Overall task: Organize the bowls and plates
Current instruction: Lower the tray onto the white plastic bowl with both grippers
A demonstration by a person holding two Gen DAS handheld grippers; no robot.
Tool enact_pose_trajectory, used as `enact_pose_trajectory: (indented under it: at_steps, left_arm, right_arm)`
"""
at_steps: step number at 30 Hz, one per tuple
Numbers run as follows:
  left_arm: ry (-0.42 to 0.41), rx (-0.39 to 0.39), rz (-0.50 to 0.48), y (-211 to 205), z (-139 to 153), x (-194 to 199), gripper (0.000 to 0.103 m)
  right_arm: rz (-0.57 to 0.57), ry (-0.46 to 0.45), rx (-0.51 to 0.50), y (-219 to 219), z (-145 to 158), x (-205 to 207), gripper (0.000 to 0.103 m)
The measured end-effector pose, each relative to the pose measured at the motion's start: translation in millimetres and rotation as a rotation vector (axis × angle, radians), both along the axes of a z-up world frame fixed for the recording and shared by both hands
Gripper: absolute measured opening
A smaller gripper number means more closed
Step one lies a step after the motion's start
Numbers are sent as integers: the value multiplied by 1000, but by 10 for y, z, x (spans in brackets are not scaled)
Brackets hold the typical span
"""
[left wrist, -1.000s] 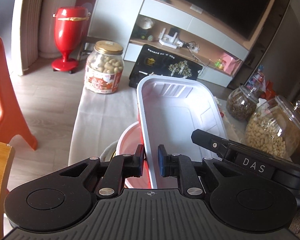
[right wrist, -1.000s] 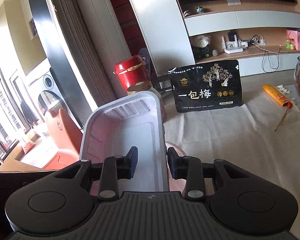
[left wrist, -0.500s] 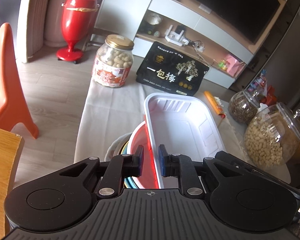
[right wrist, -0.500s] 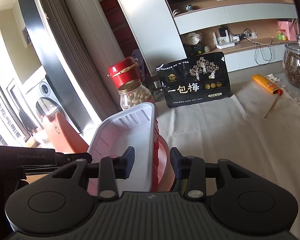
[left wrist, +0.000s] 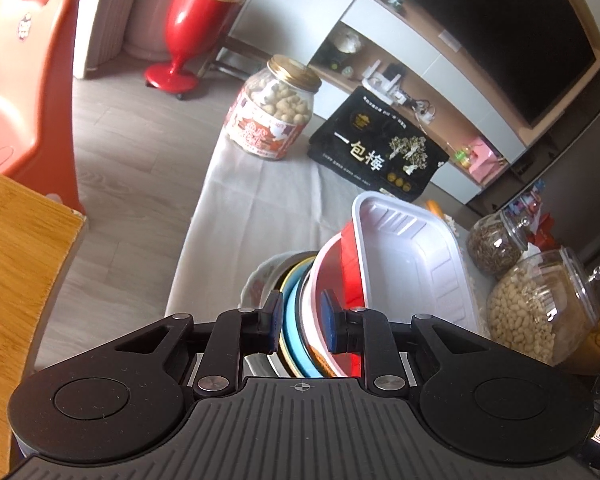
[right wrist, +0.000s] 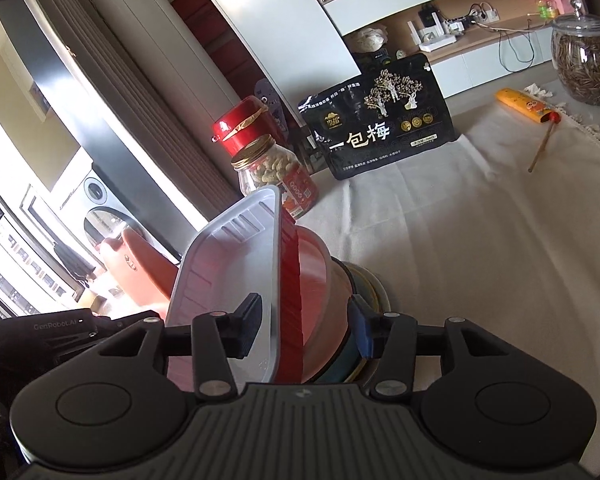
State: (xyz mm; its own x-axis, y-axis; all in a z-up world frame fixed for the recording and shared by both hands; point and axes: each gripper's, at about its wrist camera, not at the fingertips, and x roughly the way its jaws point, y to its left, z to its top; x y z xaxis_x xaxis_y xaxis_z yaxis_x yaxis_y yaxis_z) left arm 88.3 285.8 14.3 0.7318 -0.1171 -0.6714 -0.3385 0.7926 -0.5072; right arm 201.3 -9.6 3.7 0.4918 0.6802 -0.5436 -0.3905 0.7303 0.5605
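Risk: both tools, left [left wrist: 302,322] and right [right wrist: 306,330], are releasing the white rectangular plastic tray [left wrist: 412,258]; tilted atop the stacked bowls [left wrist: 300,300], it could slide off.

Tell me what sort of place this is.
Most likely a home living room: a large television hangs above a wall unit of shelves, a washing machine stands at the far side, and snack jars sit on a cloth-covered table beside stacked dishes.
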Motion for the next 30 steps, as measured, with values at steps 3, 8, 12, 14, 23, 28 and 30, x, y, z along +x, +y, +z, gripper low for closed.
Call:
enact_pose_trajectory:
  at_steps: [3, 8, 12, 14, 23, 28, 30]
  left_arm:
    - [15, -68, -30, -45, -118, 44, 23]
    - [-8, -112, -36, -59, -142, 56, 26]
    - [-47, -180, -16, 33, -126, 59, 26]
    - [-51, -200, -14, 63, -138, 69, 26]
    - [-112, -102, -23, -31, 112, -35, 25]
    - [-94, -87, -74, -189, 143, -24, 25]
    - [-106, -108, -88, -216, 136, -22, 25]
  right_arm:
    - [34, 47, 22, 46, -65, 18, 48]
    - [64, 71, 49, 127, -83, 25, 55]
    - [58, 57, 64, 138, -17, 57, 55]
    - [55, 46, 59, 154, 8, 69, 56]
    - [43, -39, 31, 92, 113, -59, 56]
    - [5, -170, -12, 14, 290, -241, 55]
    - [24, -191, -22, 19, 324, -279, 47]
